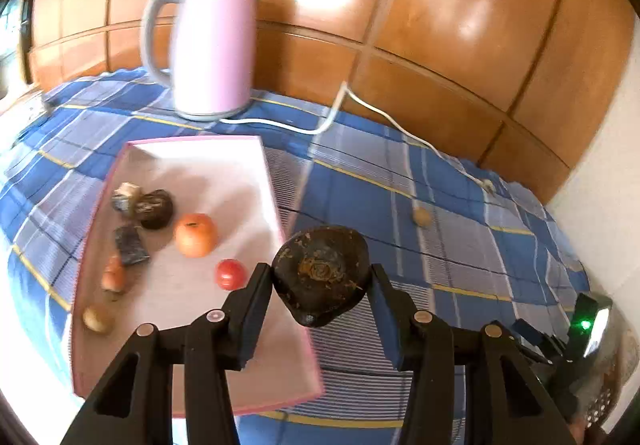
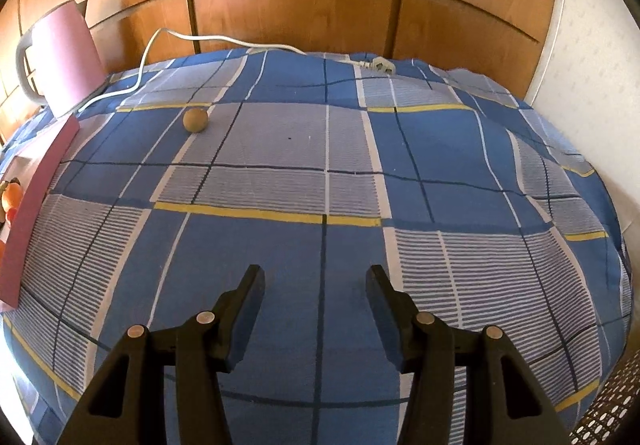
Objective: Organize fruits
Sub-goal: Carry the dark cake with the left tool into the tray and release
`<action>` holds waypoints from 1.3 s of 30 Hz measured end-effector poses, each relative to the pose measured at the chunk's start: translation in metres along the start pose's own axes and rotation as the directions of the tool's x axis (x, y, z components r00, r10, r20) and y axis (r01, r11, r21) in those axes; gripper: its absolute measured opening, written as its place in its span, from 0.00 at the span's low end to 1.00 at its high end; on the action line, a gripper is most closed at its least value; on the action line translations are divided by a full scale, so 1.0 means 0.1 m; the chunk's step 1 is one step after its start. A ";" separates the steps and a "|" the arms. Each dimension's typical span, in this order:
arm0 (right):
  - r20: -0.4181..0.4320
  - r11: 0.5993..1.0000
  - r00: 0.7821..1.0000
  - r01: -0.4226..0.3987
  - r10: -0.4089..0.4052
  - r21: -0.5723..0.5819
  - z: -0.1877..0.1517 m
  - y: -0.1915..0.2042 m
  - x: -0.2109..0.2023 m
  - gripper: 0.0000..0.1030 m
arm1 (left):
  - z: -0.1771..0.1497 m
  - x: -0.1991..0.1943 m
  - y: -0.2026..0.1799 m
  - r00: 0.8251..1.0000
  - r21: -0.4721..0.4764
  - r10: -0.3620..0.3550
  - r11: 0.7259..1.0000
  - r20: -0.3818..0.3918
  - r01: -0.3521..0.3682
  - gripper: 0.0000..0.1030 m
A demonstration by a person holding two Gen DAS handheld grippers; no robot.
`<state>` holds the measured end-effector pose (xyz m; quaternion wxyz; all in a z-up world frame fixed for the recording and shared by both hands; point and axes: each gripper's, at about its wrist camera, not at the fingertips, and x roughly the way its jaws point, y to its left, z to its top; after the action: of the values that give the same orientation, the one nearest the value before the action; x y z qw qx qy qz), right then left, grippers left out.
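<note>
1. The left gripper (image 1: 320, 277) pinches a dark fruit (image 1: 320, 273) over the pink tray's (image 1: 276, 385) right edge.
2. The right gripper (image 2: 316, 281) is spread, with nothing between its jaws.
3. The tray holds an orange fruit (image 1: 196, 235), a red one (image 1: 230, 274) — other items are blurred, perhaps wrapped.
4. A small brown ball (image 2: 195, 120) lies alone on the checked cloth (image 2: 360, 165).

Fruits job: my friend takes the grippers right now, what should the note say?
Left gripper: shut on the dark fruit, held above the pink tray's right edge.
Right gripper: open and empty, over the checked cloth.
Done: orange fruit, red fruit and several smaller pieces lie on the tray.
Left: set the dark fruit down on the tray, then probably fetch the small brown ball lying alone on the cloth.
</note>
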<state>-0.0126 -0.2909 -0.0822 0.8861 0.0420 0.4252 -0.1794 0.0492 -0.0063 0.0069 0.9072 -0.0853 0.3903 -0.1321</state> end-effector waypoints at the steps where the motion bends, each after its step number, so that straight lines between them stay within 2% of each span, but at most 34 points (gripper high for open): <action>1: 0.000 1.000 1.000 -0.003 0.003 0.003 -0.01 -0.01 0.01 0.52 | 0.00 -0.01 0.05 1.000 -0.012 0.009 1.000 0.003 -0.009 0.48; 9: 0.000 1.000 1.000 -0.005 0.005 0.015 -0.01 -0.03 0.03 0.55 | 0.02 -0.10 0.49 0.996 -0.107 0.088 0.991 0.021 -0.085 0.48; 21: 0.001 1.000 1.000 -0.003 0.003 0.018 -0.02 -0.05 0.04 0.59 | -0.03 -0.15 0.84 0.987 -0.169 0.160 0.973 0.013 -0.155 0.48; 26: 0.000 1.000 1.000 -0.002 0.002 0.017 -0.02 -0.04 0.05 0.59 | -0.06 -0.06 0.94 0.990 -0.201 0.142 0.969 -0.015 -0.142 0.48; 31: -0.001 1.000 1.000 0.002 -0.002 0.015 -0.03 -0.04 0.05 0.59 | -0.04 0.06 1.11 0.998 -0.275 0.041 0.960 -0.048 -0.053 0.48; 34: 0.000 1.000 1.000 0.006 -0.006 0.013 -0.03 -0.03 0.05 0.59 | 0.03 0.11 1.13 0.997 -0.250 0.069 0.965 -0.042 -0.077 0.48; 37: 0.001 1.000 1.000 0.005 -0.005 0.013 -0.03 -0.03 0.04 0.59 | 0.08 0.16 1.13 0.996 -0.223 0.080 0.971 -0.041 -0.087 0.57; 39: 0.000 1.000 1.000 0.005 -0.005 0.014 -0.03 -0.03 0.04 0.59 | 0.09 0.13 1.12 0.994 -0.211 0.109 0.971 -0.017 -0.110 0.68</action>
<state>-0.0135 -0.2941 -0.0868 0.8855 0.0471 0.4240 -0.1843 0.0836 0.0963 -0.0249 0.8978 -0.1594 0.4086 -0.0399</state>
